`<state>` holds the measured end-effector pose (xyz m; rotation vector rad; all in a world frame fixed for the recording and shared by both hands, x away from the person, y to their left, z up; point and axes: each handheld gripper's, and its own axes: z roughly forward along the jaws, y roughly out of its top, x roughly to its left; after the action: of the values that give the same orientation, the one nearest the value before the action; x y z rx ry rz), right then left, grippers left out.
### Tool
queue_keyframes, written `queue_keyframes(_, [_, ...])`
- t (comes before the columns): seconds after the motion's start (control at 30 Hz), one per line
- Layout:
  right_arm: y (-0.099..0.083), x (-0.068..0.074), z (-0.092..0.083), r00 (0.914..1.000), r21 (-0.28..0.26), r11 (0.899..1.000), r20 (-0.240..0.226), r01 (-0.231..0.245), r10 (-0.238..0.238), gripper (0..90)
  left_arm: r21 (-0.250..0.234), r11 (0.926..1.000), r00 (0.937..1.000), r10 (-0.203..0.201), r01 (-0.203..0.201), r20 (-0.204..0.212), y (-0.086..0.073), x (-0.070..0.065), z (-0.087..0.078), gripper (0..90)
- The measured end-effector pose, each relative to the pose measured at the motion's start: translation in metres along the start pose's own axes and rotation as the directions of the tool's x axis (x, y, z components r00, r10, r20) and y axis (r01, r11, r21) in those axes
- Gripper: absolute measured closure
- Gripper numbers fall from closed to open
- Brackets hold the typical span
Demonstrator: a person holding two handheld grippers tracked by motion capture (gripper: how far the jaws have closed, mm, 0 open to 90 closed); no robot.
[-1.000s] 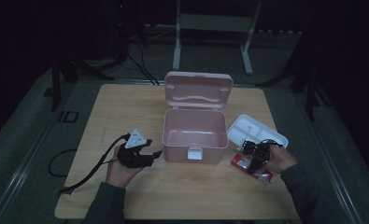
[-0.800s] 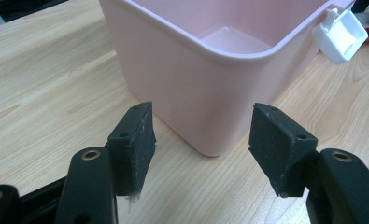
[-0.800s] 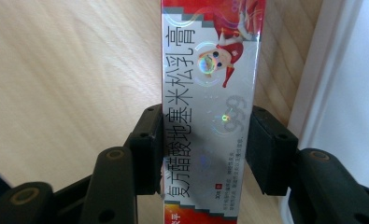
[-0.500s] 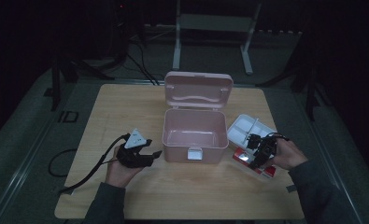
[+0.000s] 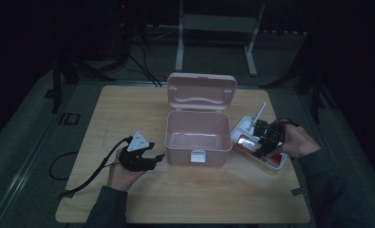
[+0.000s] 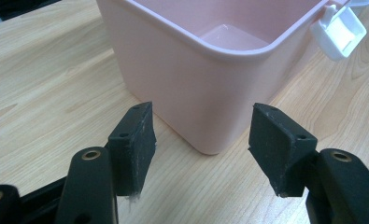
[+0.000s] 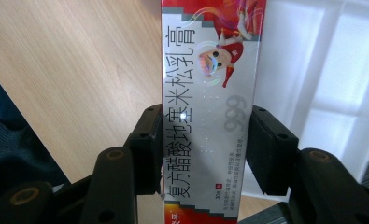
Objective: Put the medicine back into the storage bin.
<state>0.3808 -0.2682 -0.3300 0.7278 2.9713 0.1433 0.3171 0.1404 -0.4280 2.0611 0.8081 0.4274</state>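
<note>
I've got the right claw point(image 7: 205, 144) pinching the ointment carton point(image 7: 209, 93) just above the white tray point(image 5: 244, 127), left claw point(image 6: 201, 140) spread beside the pink storage box point(image 5: 198, 137) (lid up, nothing inside), so the drop-in is left.

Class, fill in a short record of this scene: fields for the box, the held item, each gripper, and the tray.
box: pink box, lid up, looks empty inside
held item: red and silver carton with printed characters
right gripper: right gripper shut on the carton's sides, above the white tray
left gripper: left gripper open, holding nothing, facing the box corner
surface: wooden table
</note>
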Motion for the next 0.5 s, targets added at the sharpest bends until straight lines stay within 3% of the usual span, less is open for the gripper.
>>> queue_keyframes(0.5, [0.048,0.008,-0.033,0.9942,-0.02,0.995,0.041,0.1,-0.099,51.2,0.0,1.0,1.0,0.0,0.0,0.006,0.0,-0.001,0.0,40.5])
